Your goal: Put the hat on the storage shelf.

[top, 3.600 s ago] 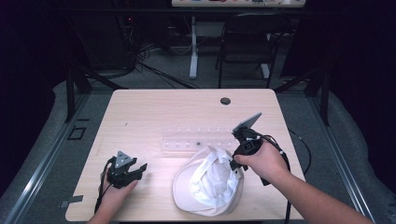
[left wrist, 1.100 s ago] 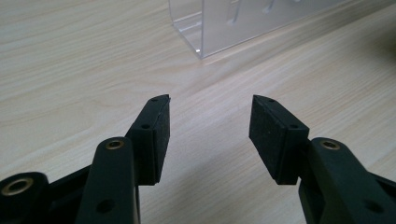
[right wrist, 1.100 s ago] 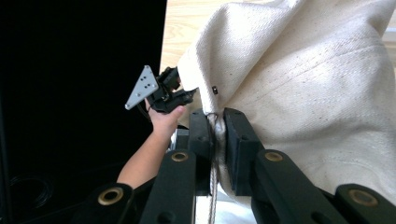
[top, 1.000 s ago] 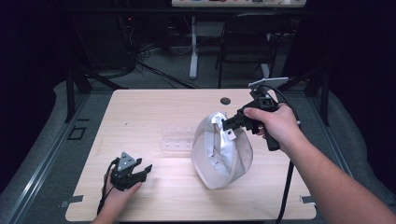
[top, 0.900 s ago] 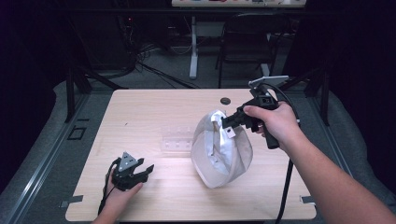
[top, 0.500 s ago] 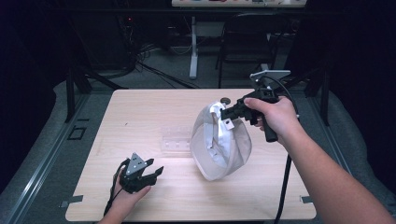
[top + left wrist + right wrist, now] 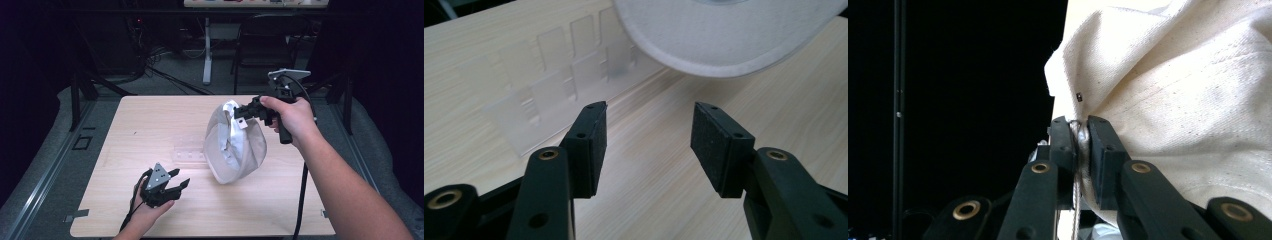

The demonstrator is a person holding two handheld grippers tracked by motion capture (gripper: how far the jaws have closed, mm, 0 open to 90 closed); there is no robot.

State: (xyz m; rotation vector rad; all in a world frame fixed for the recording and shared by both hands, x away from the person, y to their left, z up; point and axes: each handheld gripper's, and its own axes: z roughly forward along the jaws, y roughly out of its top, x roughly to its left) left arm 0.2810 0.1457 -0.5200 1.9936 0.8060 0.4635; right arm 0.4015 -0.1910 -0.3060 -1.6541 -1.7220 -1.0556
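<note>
Right tool (image 7: 243, 113) clamped tight on the edge of a white cloth cap (image 7: 234, 145), holding it up over the desk (image 7: 125, 130), right of centre. Left tool (image 7: 172, 184) wide open, holding nothing, low over the desk near a clear plastic tray (image 7: 189, 154).

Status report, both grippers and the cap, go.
Right gripper shut on white cap, lifted off table. Left gripper open, empty, low. Clear plastic tray beneath cap.

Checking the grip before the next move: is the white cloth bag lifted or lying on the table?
Lifted: the right gripper pinches the white cloth bag at its top edge, so it hangs.
</note>
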